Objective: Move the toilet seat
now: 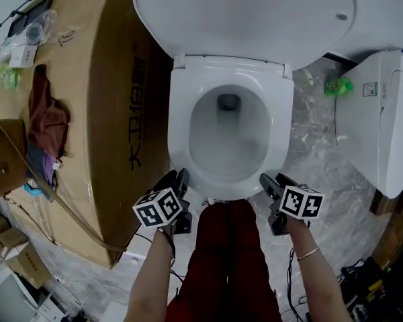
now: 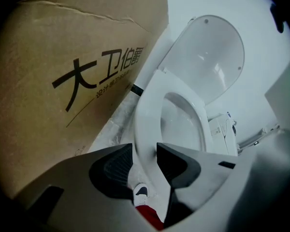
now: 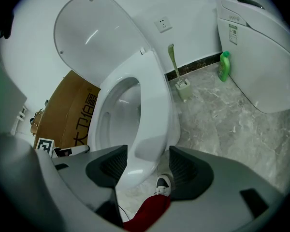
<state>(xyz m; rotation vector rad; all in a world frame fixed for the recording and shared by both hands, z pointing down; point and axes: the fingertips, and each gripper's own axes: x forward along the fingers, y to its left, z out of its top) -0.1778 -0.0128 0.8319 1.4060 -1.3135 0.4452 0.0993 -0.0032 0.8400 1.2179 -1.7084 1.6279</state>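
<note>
The white toilet seat (image 1: 178,126) lies flat on the bowl, with the lid (image 1: 242,12) standing up behind it. My left gripper (image 1: 176,177) is at the seat's front left edge. In the left gripper view the gripper (image 2: 144,151) is open, with the seat (image 2: 150,110) rim between its jaws and not pinched. My right gripper (image 1: 275,180) is at the front right edge. In the right gripper view the gripper (image 3: 147,156) is open too, and its jaws straddle the seat (image 3: 152,110) front with gaps on both sides.
A large cardboard box (image 1: 101,113) stands close on the left, with a cloth (image 1: 47,113) and small items on top. A second white toilet (image 1: 376,119) and a green bottle (image 1: 337,84) are at the right. A toilet brush (image 3: 181,83) stands by the wall. The person's red-trousered legs (image 1: 228,260) are in front of the bowl.
</note>
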